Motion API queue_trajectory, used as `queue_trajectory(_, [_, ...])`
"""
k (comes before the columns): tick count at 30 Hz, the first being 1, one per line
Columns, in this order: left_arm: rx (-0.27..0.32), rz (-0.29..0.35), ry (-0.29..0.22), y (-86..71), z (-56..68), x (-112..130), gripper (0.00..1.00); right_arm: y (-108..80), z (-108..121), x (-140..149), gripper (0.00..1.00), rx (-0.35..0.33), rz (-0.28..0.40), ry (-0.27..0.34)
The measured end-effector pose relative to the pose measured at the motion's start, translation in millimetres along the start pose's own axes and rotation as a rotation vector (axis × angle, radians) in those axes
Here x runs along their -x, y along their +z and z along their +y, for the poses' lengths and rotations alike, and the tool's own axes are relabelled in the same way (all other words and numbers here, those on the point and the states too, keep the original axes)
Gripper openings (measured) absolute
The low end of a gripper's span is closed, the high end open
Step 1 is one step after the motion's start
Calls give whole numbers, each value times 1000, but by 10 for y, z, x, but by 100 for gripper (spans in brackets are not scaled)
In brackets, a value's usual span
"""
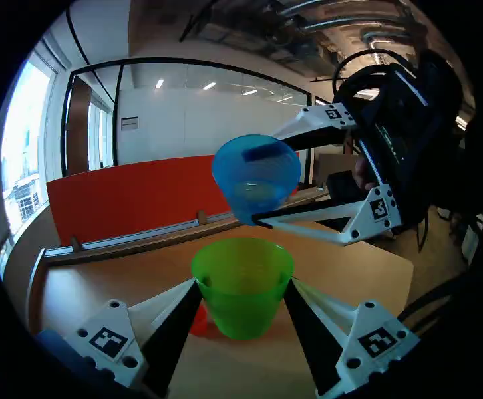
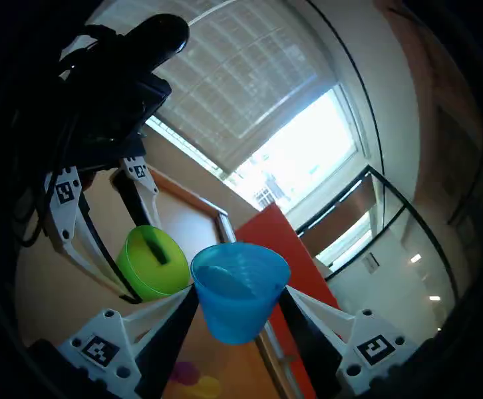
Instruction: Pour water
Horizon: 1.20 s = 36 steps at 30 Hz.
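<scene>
My left gripper (image 1: 241, 296) is shut on a green cup (image 1: 243, 286), held upright above the wooden table (image 1: 361, 266). A blue cup (image 1: 256, 174) hangs above and just behind it, tipped toward the green cup, gripped by my right gripper (image 1: 268, 179). In the right gripper view, the right gripper (image 2: 239, 299) is shut on the blue cup (image 2: 239, 296), which holds a little water. The green cup (image 2: 150, 261) sits beyond and to the left there, clamped by the left gripper (image 2: 142, 263). No stream of water is visible between the cups.
A red partition (image 1: 135, 196) and a wooden rail line the table's far edge. Something red (image 1: 200, 322) lies on the table behind the green cup. Pink and yellow objects (image 2: 195, 380) lie on the table low in the right gripper view. Bright windows stand to one side.
</scene>
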<state>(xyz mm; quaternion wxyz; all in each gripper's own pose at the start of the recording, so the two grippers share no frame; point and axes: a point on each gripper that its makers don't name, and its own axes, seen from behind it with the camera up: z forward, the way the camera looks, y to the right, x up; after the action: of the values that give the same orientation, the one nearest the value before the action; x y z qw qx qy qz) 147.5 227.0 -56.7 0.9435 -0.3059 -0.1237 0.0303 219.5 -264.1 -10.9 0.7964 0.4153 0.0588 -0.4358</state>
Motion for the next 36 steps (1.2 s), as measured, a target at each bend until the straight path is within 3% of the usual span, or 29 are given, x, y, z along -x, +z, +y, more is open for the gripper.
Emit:
queue_trajectory(8, [-2,0,-4,7,-22,8,84,27,1,-3,87,-5,3,-64])
queue_trajectory(36, [2,-3,1,34,-13,18,83,48,7,-120,87,-8,16,-199])
